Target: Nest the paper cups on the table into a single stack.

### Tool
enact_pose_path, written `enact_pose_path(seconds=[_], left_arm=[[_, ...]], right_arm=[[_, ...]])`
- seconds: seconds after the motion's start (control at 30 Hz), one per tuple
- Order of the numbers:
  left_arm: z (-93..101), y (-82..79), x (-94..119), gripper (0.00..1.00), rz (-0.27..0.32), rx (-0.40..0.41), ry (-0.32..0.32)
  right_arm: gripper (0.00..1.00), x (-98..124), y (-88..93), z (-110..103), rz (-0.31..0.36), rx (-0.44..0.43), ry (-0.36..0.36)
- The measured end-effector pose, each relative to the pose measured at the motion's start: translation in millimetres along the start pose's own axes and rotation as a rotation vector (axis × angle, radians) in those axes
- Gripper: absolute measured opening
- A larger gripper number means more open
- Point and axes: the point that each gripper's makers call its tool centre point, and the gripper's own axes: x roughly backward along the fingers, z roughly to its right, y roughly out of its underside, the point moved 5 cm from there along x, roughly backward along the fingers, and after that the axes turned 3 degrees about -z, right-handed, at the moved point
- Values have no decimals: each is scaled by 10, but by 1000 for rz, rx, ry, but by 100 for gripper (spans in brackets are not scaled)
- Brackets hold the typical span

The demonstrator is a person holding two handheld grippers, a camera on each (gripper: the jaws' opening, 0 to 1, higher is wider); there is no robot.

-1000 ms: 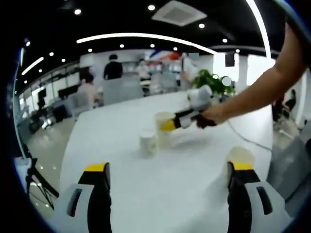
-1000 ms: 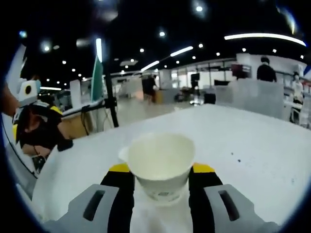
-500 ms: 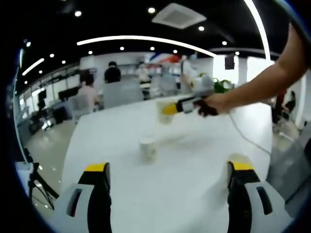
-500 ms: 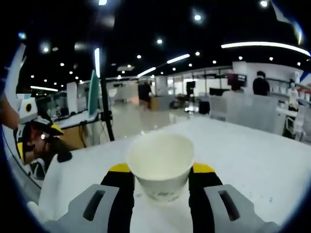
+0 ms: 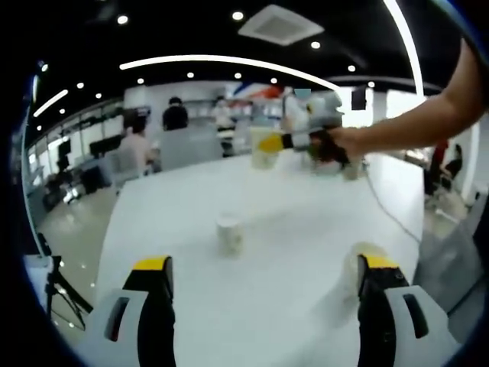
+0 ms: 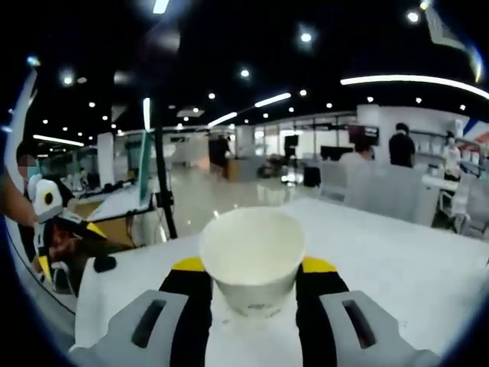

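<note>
My right gripper [image 6: 252, 267] is shut on a white paper cup [image 6: 252, 260], which it holds upright and open-mouthed above the white table [image 6: 397, 252]. The left gripper view has that same gripper [image 5: 294, 141] and held cup [image 5: 263, 151] in the air over the table's far side, on a person's arm reaching in from the right. A second paper cup [image 5: 229, 234] stands alone mid-table. A third cup [image 5: 356, 265] sits against the right jaw of my left gripper [image 5: 265, 267], which is open with nothing between its jaws. My left gripper [image 6: 65, 237] also shows at the left edge of the right gripper view.
A thin cable [image 5: 388, 215] trails across the table's right side. A tripod [image 5: 55, 289] stands on the floor off the table's left edge. People and chairs [image 5: 187, 138] are beyond the far end. Another tripod [image 6: 162, 191] rises past the table edge.
My right gripper has lifted its cup off the table, higher and farther from the standing cup. The left gripper has stayed about where it was.
</note>
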Motion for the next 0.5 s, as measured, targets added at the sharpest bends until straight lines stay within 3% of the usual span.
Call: enact_pose_path(seconds=[0.1,0.5], left_arm=[[31,-56,66,98,16,-3,-9],[-7,-91,159,98,20,-24,11]], right_arm=[[39,198,-64,-62,11,-3,11],[38,296,-127,-172,-13,27,10]])
